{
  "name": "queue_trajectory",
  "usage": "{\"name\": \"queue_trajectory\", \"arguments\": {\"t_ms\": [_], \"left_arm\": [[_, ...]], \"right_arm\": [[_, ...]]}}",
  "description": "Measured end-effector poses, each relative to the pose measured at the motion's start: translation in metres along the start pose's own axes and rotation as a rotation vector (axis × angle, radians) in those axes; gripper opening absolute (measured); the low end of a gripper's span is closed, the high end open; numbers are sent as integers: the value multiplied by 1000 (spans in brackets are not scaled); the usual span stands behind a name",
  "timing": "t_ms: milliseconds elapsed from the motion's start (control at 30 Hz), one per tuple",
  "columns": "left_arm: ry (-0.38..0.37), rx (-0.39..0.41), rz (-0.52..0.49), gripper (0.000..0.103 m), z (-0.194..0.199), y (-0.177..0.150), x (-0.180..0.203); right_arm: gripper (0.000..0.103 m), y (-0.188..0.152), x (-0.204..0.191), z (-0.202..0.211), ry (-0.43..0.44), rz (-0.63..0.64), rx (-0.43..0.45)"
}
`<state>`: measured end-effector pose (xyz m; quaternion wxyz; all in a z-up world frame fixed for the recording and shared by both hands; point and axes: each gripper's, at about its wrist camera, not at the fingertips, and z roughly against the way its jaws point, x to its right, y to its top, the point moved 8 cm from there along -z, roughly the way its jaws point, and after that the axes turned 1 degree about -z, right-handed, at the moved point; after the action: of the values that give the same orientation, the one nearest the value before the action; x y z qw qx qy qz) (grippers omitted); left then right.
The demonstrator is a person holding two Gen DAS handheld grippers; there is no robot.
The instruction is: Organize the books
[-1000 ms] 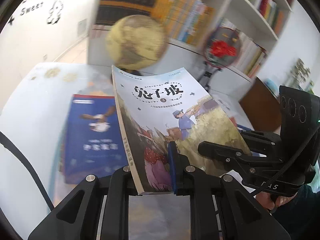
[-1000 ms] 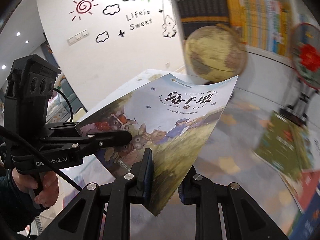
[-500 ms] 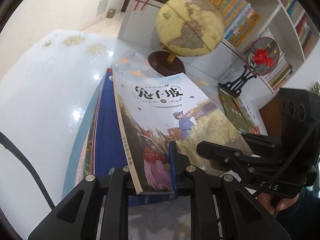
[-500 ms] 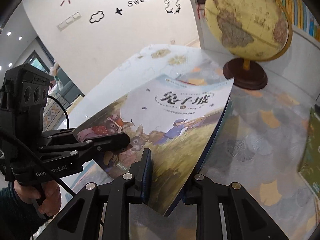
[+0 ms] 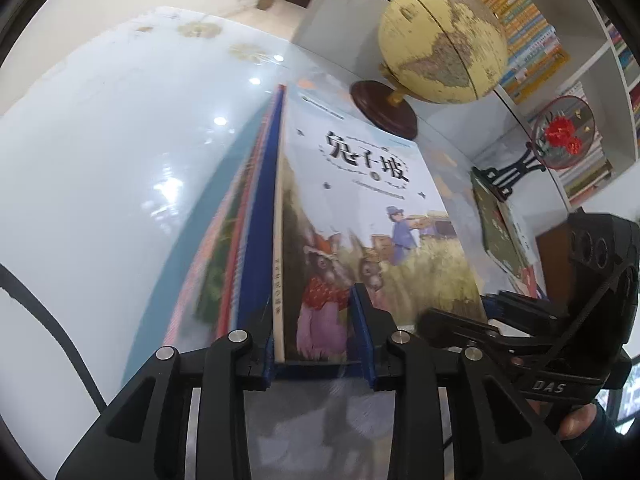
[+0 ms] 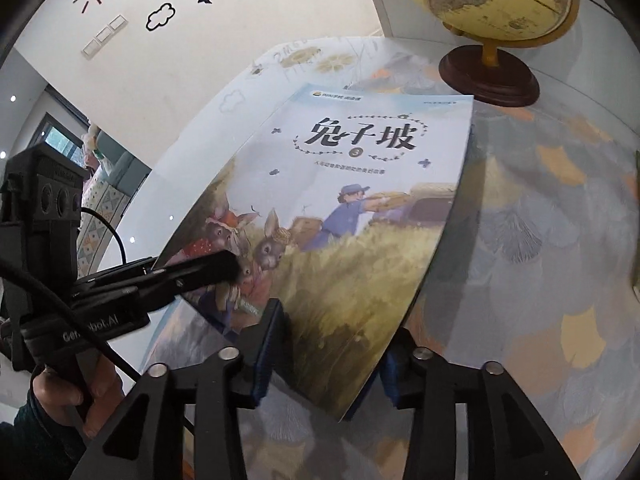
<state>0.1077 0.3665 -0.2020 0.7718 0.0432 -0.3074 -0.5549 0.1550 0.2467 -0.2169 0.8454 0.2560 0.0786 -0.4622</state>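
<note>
Book (image 5: 360,216) sits clamped between both tools (image 5: 318,336) (image 6: 324,344).

Black jaws (blue pads (image 5: 362,320)), silver screws (image 5: 240,336)

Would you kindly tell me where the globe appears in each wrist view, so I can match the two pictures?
Left wrist: the globe is upper right of centre, its dark base just beyond the far right corner of the rabbit book.
Right wrist: it sits at the top right, cut off by the frame edge, base beyond the book's far right corner.
Shared landmark: that book, held by both grippers.
</note>
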Motion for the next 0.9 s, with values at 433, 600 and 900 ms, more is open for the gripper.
{"name": "queue_trajectory", "arguments": {"t_ms": [433, 600, 900], "left_arm": [[107, 4, -120, 29, 31, -25, 60], [78, -7, -258, 31, 21, -40, 163], [50, 32, -498, 42, 9, -72, 359]], "right_arm": [[50, -70, 46, 64, -27, -118, 71], [50, -103, 90, 119, -57, -198, 142], [51, -159, 182, 246, -201, -273, 278]]}}
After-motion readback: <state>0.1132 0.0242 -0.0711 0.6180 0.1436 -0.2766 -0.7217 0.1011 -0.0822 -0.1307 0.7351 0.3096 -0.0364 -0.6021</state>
